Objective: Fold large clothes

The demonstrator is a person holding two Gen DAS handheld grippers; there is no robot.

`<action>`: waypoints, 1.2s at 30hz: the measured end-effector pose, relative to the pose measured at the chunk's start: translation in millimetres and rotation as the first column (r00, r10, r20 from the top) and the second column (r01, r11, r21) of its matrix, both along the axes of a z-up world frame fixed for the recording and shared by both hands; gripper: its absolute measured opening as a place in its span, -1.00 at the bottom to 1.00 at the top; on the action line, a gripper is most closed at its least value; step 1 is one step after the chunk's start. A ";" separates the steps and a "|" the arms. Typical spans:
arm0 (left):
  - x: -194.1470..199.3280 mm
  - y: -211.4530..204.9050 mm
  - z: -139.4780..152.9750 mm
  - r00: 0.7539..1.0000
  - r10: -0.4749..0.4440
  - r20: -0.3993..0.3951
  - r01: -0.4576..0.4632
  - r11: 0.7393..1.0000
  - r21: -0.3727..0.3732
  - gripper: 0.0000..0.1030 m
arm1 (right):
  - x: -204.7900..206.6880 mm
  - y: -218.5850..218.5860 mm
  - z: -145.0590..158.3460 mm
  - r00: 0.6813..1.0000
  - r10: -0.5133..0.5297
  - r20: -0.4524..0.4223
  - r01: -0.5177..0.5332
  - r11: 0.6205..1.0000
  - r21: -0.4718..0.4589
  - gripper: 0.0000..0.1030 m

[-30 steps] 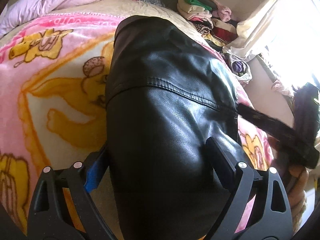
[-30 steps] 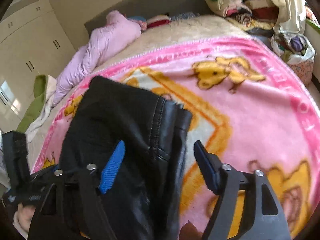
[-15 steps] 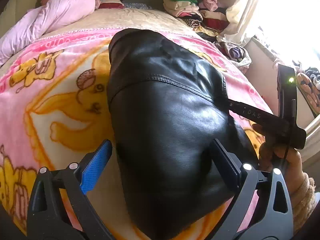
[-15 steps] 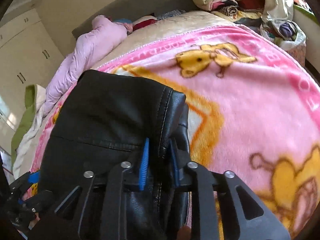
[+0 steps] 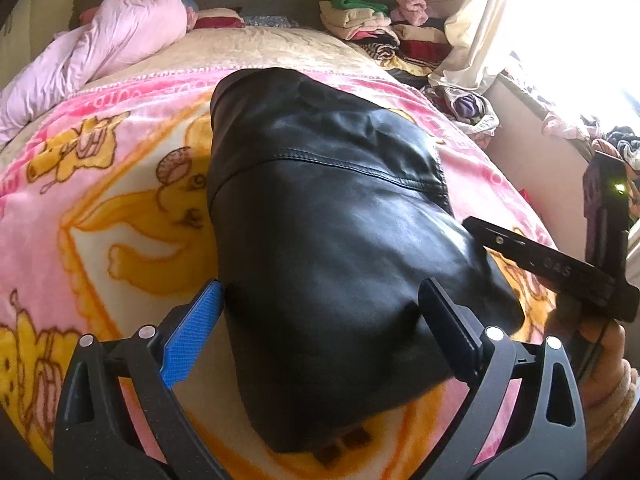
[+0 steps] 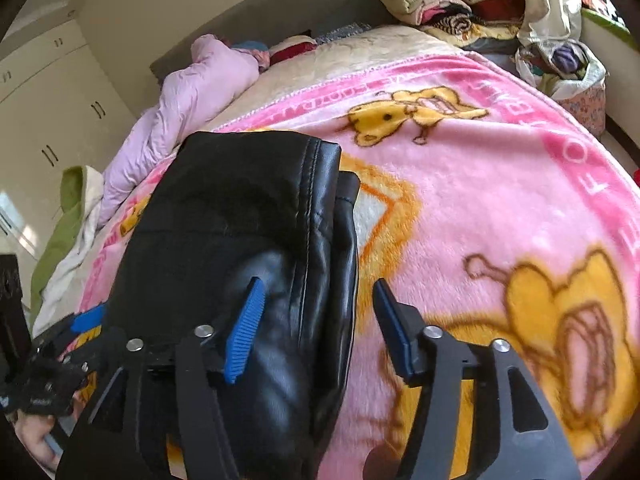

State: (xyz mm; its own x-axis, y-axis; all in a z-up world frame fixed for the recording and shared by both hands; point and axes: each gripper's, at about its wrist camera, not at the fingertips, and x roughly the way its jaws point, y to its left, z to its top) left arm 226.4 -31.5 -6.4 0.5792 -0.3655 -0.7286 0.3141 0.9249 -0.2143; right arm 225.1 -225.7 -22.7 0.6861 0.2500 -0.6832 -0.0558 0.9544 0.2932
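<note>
A black leather garment [image 5: 320, 216] lies folded into a thick bundle on the pink cartoon blanket [image 5: 100, 184]. My left gripper [image 5: 320, 320] is open wide and straddles the bundle's near end, with the pads clear of the leather. My right gripper [image 6: 320, 328] is opening. The garment's stitched right edge [image 6: 320, 240] runs between its jaws, and neither blue pad presses on it. In the left wrist view the right gripper [image 5: 560, 268] shows at the bundle's right side, held by a hand [image 5: 600, 352]. In the right wrist view the left gripper [image 6: 80, 320] sits at the lower left.
A lilac padded coat [image 5: 112, 40] lies at the head of the bed. Stacks of folded clothes [image 5: 372, 20] and a bag of laundry [image 6: 568, 68] stand beyond the bed's far right corner, by the curtain [image 5: 480, 32]. White wardrobes [image 6: 52, 92] line the left wall.
The right gripper closed on the garment's right edge half a second ago and has since let go, its jaws spreading. The left gripper stayed open and drew back slightly from the bundle.
</note>
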 end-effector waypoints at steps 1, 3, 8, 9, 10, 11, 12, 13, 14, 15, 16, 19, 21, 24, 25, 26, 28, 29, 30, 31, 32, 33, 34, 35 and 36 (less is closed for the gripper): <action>-1.9 0.1 0.5 1.000 -0.002 0.002 0.002 1.000 0.001 0.78 | -6.0 1.1 2.0 1.000 0.005 0.007 -0.005 1.000 -0.006 0.20; -6.7 1.4 1.7 1.000 0.002 0.007 -0.002 1.000 -0.001 0.81 | -16.0 2.6 4.2 1.000 0.015 0.014 -0.015 1.000 -0.003 0.23; -18.7 10.6 6.5 0.999 0.026 0.020 -0.026 1.000 -0.005 0.81 | -40.2 14.0 7.8 0.999 0.051 0.018 -0.051 0.999 0.001 0.33; -22.4 13.9 8.4 0.999 0.029 0.024 -0.029 1.000 -0.013 0.81 | -47.4 17.3 11.3 0.998 0.055 0.031 -0.055 0.998 -0.003 0.35; -25.7 17.2 10.3 0.999 0.034 0.028 -0.033 0.999 -0.018 0.81 | -55.0 20.5 15.5 0.997 0.059 0.048 -0.058 0.998 -0.006 0.36; -28.7 20.3 12.1 0.999 0.039 0.034 -0.038 0.999 -0.020 0.81 | -59.5 21.7 18.1 0.996 0.063 0.058 -0.062 0.998 -0.007 0.44; -33.6 23.8 15.0 0.998 0.044 0.043 -0.043 0.999 -0.022 0.81 | -68.9 24.5 23.5 0.995 0.066 0.078 -0.065 0.998 -0.011 0.53; -38.5 27.7 17.7 0.997 0.053 0.052 -0.052 0.998 -0.024 0.81 | -76.1 27.2 27.8 0.993 0.068 0.093 -0.066 0.998 -0.019 0.57; -41.4 30.3 19.5 0.997 0.058 0.057 -0.057 0.998 -0.026 0.81 | -80.9 29.6 31.3 0.992 0.068 0.104 -0.066 0.998 -0.024 0.65; -46.4 34.1 22.0 0.996 0.066 0.063 -0.064 0.997 -0.030 0.81 | -87.2 31.8 34.7 0.991 0.068 0.117 -0.065 0.997 -0.028 0.74; -52.0 38.0 24.3 0.995 0.074 0.071 -0.071 0.997 -0.036 0.82 | -95.8 34.5 38.9 0.988 0.071 0.135 -0.068 0.997 -0.031 0.78; -67.5 47.5 30.4 0.991 0.093 0.092 -0.089 0.995 -0.044 0.82 | -117.8 39.7 47.6 0.981 0.083 0.178 -0.081 0.997 -0.018 0.88; -79.7 52.7 35.1 0.989 0.103 0.111 -0.099 0.994 -0.043 0.82 | -131.3 43.2 52.2 0.975 0.080 0.208 -0.079 0.997 -0.017 0.90; -98.2 59.6 41.7 0.983 0.114 0.143 -0.108 0.993 -0.047 0.82 | -151.3 50.6 58.6 0.964 0.071 0.255 -0.064 0.997 -0.036 0.91; -104.9 61.6 43.6 0.981 0.118 0.153 -0.113 0.993 -0.045 0.82 | -156.4 53.1 59.9 0.961 0.071 0.266 -0.061 0.997 -0.044 0.91; -109.5 63.4 44.7 0.980 0.122 0.160 -0.117 0.992 -0.043 0.82 | -162.3 55.4 61.3 0.957 0.069 0.280 -0.056 0.997 -0.054 0.91; -123.6 65.6 46.7 0.976 0.123 0.183 -0.118 0.992 -0.037 0.82 | -176.3 62.8 62.6 0.947 0.074 0.312 -0.048 0.995 -0.092 0.91; -129.1 67.0 46.6 0.974 0.123 0.192 -0.119 0.992 -0.033 0.82 | -181.8 64.6 63.0 0.944 0.074 0.321 -0.042 0.993 -0.106 0.91; -136.4 67.9 45.8 0.971 0.123 0.203 -0.120 0.992 -0.029 0.82 | -187.7 67.9 62.2 0.940 0.072 0.333 -0.032 0.992 -0.123 0.91; -142.7 68.9 44.4 0.970 0.122 0.211 -0.119 0.993 -0.025 0.82 | -194.0 72.4 60.6 0.937 0.075 0.341 -0.029 0.990 -0.140 0.91; -147.5 70.6 42.9 0.968 0.122 0.218 -0.120 0.993 -0.022 0.82 | -198.4 74.4 59.0 0.936 0.075 0.343 -0.025 0.989 -0.148 0.91; -154.1 71.7 40.4 0.967 0.119 0.226 -0.119 0.993 -0.016 0.82 | -202.3 77.2 57.0 0.936 0.074 0.345 -0.021 0.988 -0.156 0.91; -159.5 73.2 38.0 0.965 0.121 0.232 -0.122 0.992 -0.010 0.82 | -207.5 79.7 53.8 0.935 0.076 0.346 -0.021 0.987 -0.159 0.92; -164.1 74.2 35.4 0.963 0.127 0.238 -0.130 0.992 -0.006 0.82 | -211.8 81.9 50.7 0.935 0.076 0.348 -0.019 0.986 -0.167 0.91; -169.9 75.3 31.2 0.961 0.131 0.242 -0.134 0.991 -0.004 0.82 | -215.1 83.6 48.2 0.933 0.073 0.352 -0.012 0.985 -0.171 0.91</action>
